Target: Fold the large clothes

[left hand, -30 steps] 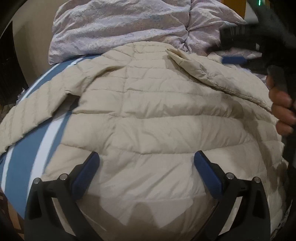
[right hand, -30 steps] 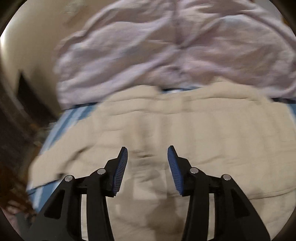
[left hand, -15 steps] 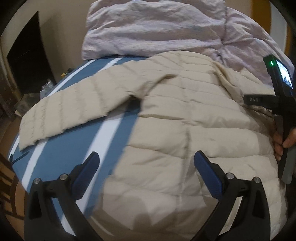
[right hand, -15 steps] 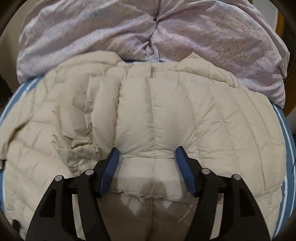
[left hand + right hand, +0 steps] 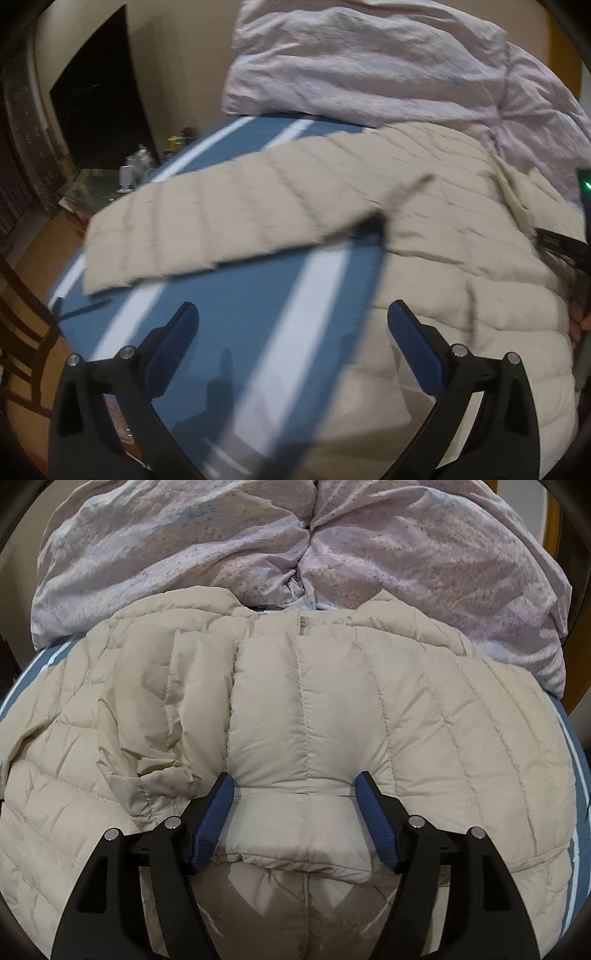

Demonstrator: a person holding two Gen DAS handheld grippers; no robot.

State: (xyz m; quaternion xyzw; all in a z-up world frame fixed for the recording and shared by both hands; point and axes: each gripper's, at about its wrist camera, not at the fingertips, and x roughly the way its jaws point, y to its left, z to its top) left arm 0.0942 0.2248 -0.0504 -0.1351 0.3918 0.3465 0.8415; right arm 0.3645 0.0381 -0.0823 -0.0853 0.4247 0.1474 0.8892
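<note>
A beige quilted puffer jacket (image 5: 332, 709) lies spread on a blue bed with white stripes. In the left wrist view its body (image 5: 461, 266) fills the right side and one sleeve (image 5: 221, 221) stretches out to the left. My left gripper (image 5: 291, 325) is open and empty above the bare sheet (image 5: 240, 325) beside the jacket. My right gripper (image 5: 295, 801) is open, its fingers on either side of a folded sleeve end (image 5: 299, 830) lying on the jacket's middle. The right gripper's body shows at the left wrist view's right edge (image 5: 565, 243).
A rumpled pale lilac duvet (image 5: 295, 542) is heaped at the far end of the bed, also in the left wrist view (image 5: 388, 66). Left of the bed are a dark doorway (image 5: 99, 96), a low glass table with small items (image 5: 110, 181) and a wooden chair (image 5: 22, 332).
The left gripper has swung left, from over the jacket's body to over the bare sheet near the outstretched sleeve. The right gripper has closed in on the folded sleeve end and opened a little wider.
</note>
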